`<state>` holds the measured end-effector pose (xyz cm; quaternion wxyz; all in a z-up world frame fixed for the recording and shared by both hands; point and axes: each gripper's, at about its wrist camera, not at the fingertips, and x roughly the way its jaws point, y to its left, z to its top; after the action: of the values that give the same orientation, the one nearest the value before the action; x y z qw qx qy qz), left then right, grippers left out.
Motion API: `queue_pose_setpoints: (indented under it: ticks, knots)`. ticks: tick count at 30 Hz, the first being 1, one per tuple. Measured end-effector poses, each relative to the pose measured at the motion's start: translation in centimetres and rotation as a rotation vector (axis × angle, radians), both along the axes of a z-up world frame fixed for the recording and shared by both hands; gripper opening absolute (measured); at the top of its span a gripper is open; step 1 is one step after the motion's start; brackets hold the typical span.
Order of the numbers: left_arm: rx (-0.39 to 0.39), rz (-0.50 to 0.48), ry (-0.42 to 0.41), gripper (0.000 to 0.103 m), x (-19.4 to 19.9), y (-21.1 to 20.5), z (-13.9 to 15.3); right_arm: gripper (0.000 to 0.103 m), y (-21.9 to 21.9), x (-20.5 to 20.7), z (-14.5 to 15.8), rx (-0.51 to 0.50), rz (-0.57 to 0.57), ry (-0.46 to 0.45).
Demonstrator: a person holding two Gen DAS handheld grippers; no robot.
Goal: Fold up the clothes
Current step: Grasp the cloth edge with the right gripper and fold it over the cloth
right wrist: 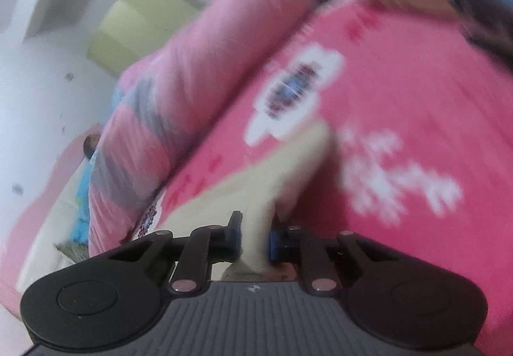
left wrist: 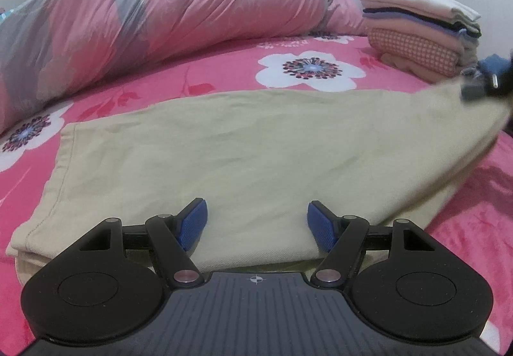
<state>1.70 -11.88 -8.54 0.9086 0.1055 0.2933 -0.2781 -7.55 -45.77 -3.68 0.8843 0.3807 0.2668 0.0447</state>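
a flat beige cotton garment [left wrist: 250, 157] lies spread on a bright pink bedsheet printed with white flowers [left wrist: 307, 70], its near edge just under the left gripper [left wrist: 256, 221], whose blue-padded jaws stand wide apart over the cloth and hold nothing. at the far right of the left wrist view the right gripper [left wrist: 481, 83] has a corner of the same garment lifted off the bed; in its own blurred, rolled view the right gripper [right wrist: 255, 240] has its jaws nearly together with a bunched fold of the beige fabric [right wrist: 256, 195] pinched between the pads. the step in hand looks like carrying that raised corner across to make a fold. to do it well, the right hand would need to keep the pinch firm and lay the edge evenly onto the opposite side, while the left lowers and pins or grasps the near edge so the cloth does not slide or wrinkle. a stack of folded clothes topped by cream cloth [left wrist: 423, 19] sits near the rolled pink and grey quilt [left wrist: 154, 19], likely where the finished piece goes. no brand, label or readable writing can be made out on anything.
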Motion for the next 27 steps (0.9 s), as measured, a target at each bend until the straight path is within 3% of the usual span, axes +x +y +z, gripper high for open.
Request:
queue_pose_setpoints:
  ticks: [4, 10, 15, 19, 22, 27]
  knots:
    - [-0.021, 0.005, -0.013, 0.071, -0.3, 0.2, -0.3, 0.017, 3.3, 3.8, 4.7, -0.098, 0.075, -0.06]
    - [-0.075, 0.007, -0.024, 0.071, -0.4, 0.9, -0.9, 0.017, 15.0, 9.4, 10.2, -0.325, 0.314, -0.106]
    - [-0.12, 0.0, -0.01, 0.072, -0.2, 1.4, -1.0, 0.017, 25.6, 12.6, 10.0, -0.457, 0.576, -0.057]
    - [-0.118, -0.001, -0.021, 0.072, -0.4, 1.3, -1.1, 0.017, 30.3, 13.5, 7.9, -0.509, 0.69, 0.035]
    - [-0.136, -0.003, -0.016, 0.072, -0.4, 1.6, -0.9, 0.017, 32.2, 13.8, 7.4, -0.568, 0.73, 0.074]
    - [-0.197, -0.021, 0.0, 0.072, -0.9, 4.2, 0.1, 0.017, 31.8, 13.8, 8.6, -0.564, 0.703, 0.072]
